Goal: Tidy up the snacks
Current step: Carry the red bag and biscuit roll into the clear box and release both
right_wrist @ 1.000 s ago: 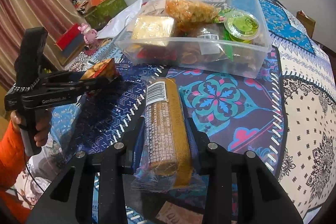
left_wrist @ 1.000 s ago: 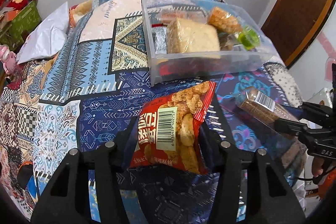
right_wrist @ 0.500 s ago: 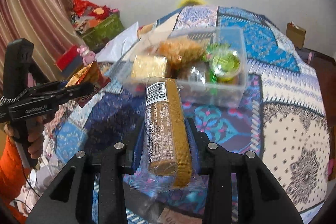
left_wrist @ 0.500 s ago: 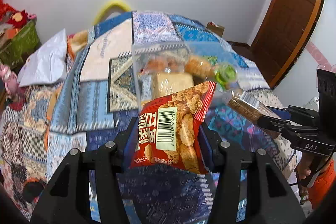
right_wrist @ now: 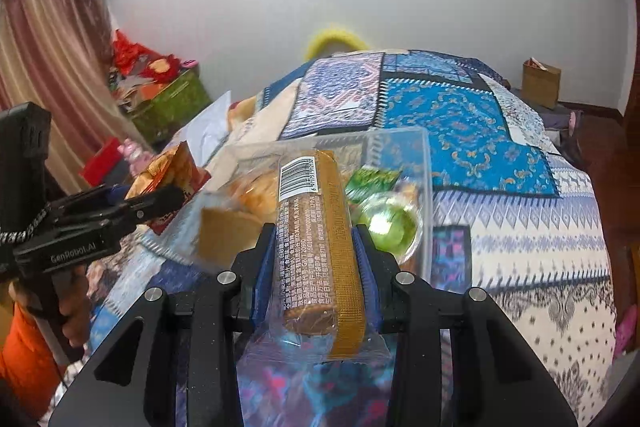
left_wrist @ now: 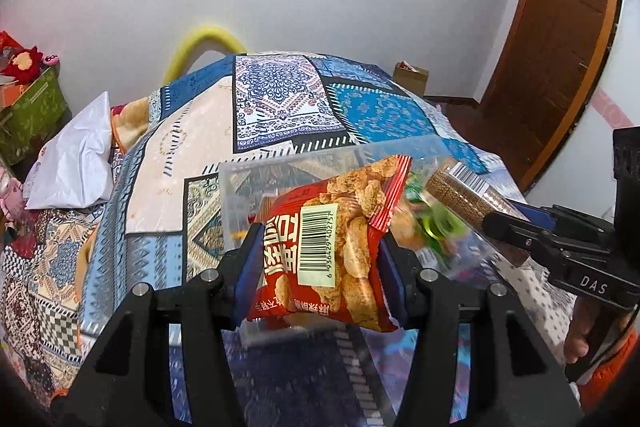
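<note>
My left gripper (left_wrist: 320, 263) is shut on a red bag of fried snacks (left_wrist: 332, 247) with a barcode label, held above the near wall of a clear plastic bin (left_wrist: 280, 167). My right gripper (right_wrist: 316, 259) is shut on a long brown biscuit pack (right_wrist: 316, 227) in clear wrap, held over the same clear bin (right_wrist: 424, 163). That bin holds several snacks, among them a green jelly cup (right_wrist: 390, 227). In the left wrist view the biscuit pack (left_wrist: 460, 191) and right gripper (left_wrist: 516, 231) come in from the right. The red bag (right_wrist: 172, 175) shows at left in the right wrist view.
The bin lies on a bed with a patterned patchwork cover (left_wrist: 280, 99). A white pillow (left_wrist: 76, 159) lies at the left edge. Green boxes and red toys (right_wrist: 164, 95) stand beside the bed. A wooden door (left_wrist: 560, 39) is at right, a cardboard box (right_wrist: 540, 83) on the floor.
Both grippers have risen and tilted up with their packs still held. The wall, the screen and the door have come into view, and the bin now sits lower and closer under both packs.
</note>
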`<state>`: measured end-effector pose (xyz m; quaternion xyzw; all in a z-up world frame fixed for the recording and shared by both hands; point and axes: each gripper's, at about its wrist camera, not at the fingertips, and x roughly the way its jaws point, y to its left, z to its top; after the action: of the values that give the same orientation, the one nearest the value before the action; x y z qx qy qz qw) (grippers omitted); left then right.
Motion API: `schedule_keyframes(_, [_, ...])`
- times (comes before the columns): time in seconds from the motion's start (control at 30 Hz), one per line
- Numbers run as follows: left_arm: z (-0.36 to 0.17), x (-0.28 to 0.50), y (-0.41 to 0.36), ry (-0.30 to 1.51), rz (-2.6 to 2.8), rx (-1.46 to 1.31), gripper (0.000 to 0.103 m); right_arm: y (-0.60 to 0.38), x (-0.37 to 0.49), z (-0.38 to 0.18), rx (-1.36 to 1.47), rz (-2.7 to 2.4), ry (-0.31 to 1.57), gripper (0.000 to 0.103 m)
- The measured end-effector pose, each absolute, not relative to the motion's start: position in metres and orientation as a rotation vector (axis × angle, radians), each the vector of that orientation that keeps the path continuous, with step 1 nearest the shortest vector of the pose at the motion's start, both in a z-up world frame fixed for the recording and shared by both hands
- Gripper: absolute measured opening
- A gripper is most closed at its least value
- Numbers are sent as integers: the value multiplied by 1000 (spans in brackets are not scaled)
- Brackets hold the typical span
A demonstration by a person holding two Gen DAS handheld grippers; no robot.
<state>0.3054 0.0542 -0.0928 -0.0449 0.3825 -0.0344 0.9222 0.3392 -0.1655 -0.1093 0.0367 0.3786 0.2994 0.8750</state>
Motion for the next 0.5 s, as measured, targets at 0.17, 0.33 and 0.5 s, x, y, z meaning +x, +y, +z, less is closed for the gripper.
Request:
schedule_keyframes(0.17, [-112,338,52,806,-30,-69,53,-150,364,-126,98,588,810,35])
schedule_keyframes(0.33, [-121,350,41,814,-16,2,57,-130,370,-140,61,571,827,37])
schedule_keyframes(0.5, [-122,345,34,825,-24,54,65,-125,361,-138,-22,551,826,42])
